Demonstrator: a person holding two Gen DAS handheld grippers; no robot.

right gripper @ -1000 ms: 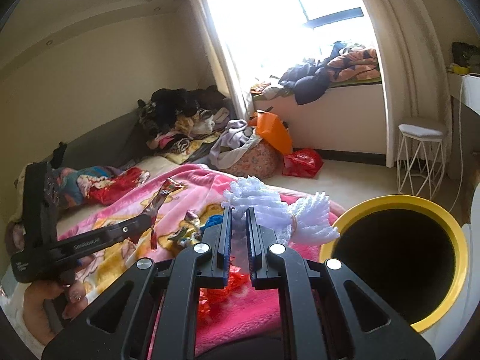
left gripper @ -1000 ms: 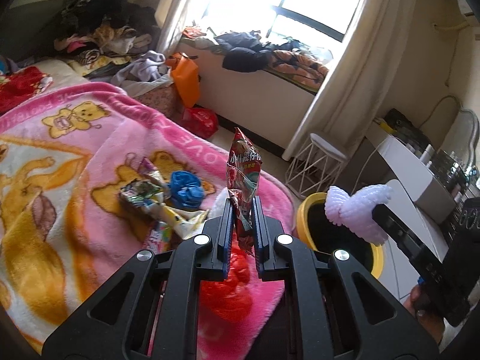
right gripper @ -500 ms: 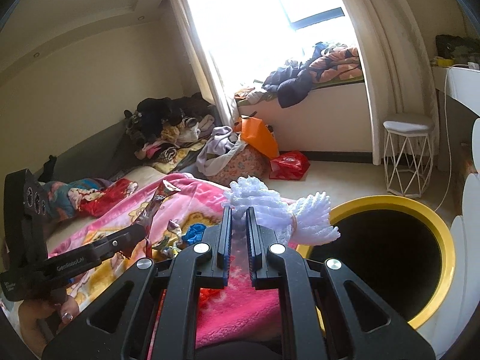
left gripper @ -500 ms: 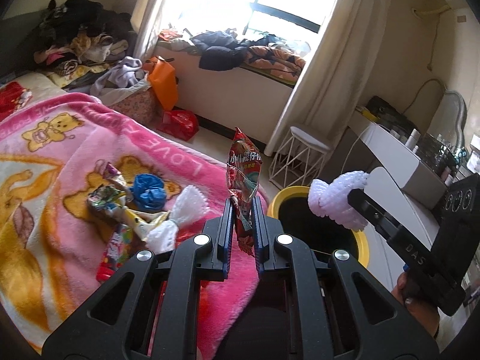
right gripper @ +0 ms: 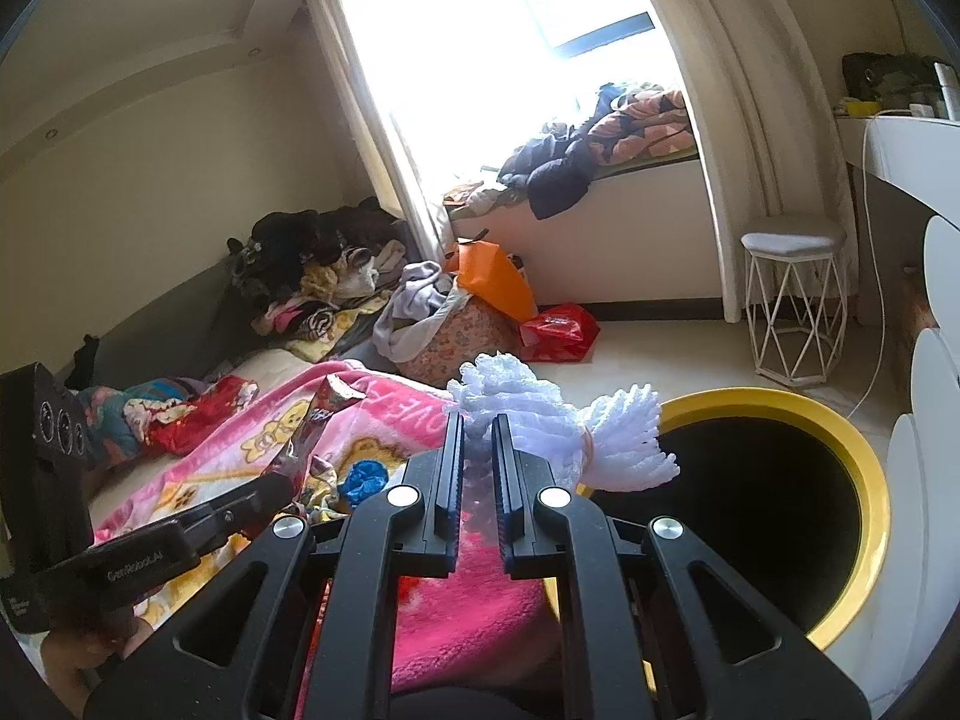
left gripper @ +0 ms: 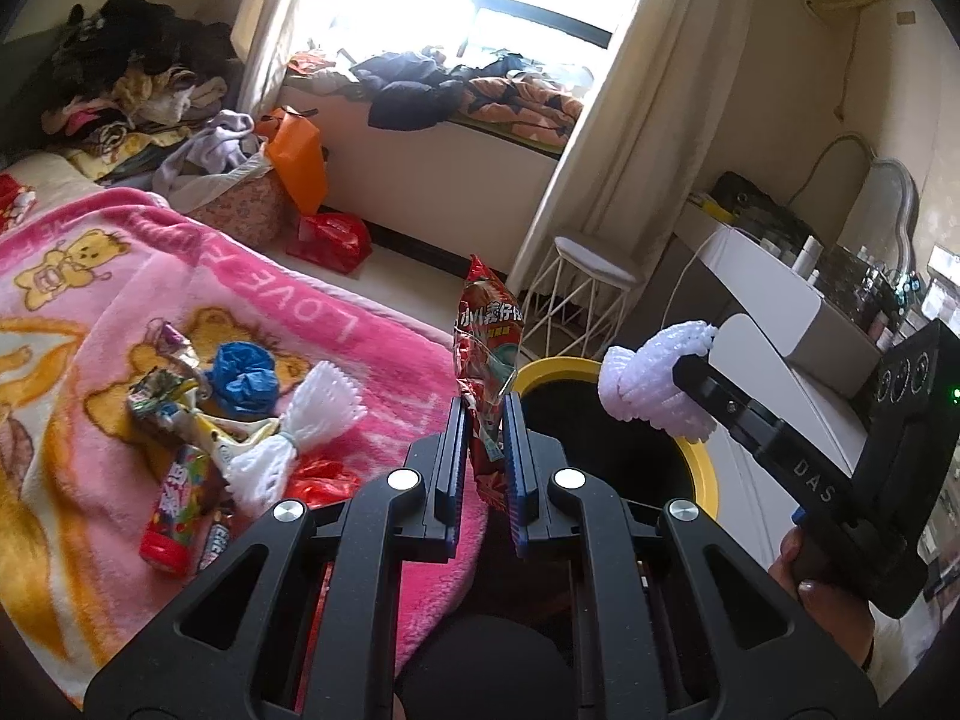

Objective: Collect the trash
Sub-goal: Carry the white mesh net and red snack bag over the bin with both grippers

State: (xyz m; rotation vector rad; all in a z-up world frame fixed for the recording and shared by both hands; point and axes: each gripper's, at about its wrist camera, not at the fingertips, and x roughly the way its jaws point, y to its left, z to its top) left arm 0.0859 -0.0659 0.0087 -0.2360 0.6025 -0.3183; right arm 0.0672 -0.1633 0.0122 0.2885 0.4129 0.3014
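- Snack wrapper (left gripper: 487, 348), red and printed, clamped upright between fingers (left gripper: 457, 450) of left gripper (left gripper: 485, 450), just left of yellow-rimmed bin (left gripper: 699, 468).
- White foam net (right gripper: 558, 426), tied with a band, pinched by right gripper (right gripper: 477, 450), fingers (right gripper: 501, 456) closed on it, at bin's near-left rim (right gripper: 864, 516).
- Left wrist view only: loose pile of trash on pink bear blanket (left gripper: 120, 276) — second white foam net (left gripper: 300, 438), blue crumpled bag (left gripper: 246, 378), candy tube (left gripper: 177, 510), red scrap (left gripper: 318, 480), mixed wrappers (left gripper: 165, 390) touching one another.
- Same view only: right gripper seen from the side at right (left gripper: 675, 372), foam hanging over bin mouth, hand (left gripper: 834, 594) on its handle; dressing worktop (left gripper: 774, 276) with bottles beyond.
- Right wrist view only: full dark mouth of bin, deep and round; left gripper at lower left (right gripper: 288, 480) with wrapper sticking up over blanket; blue bag barely visible, rest of pile hidden behind fingers.
- Both views: white wire stool (right gripper: 792, 306), orange bag (right gripper: 495, 279), clothes heaped on window ledge (left gripper: 456, 90).
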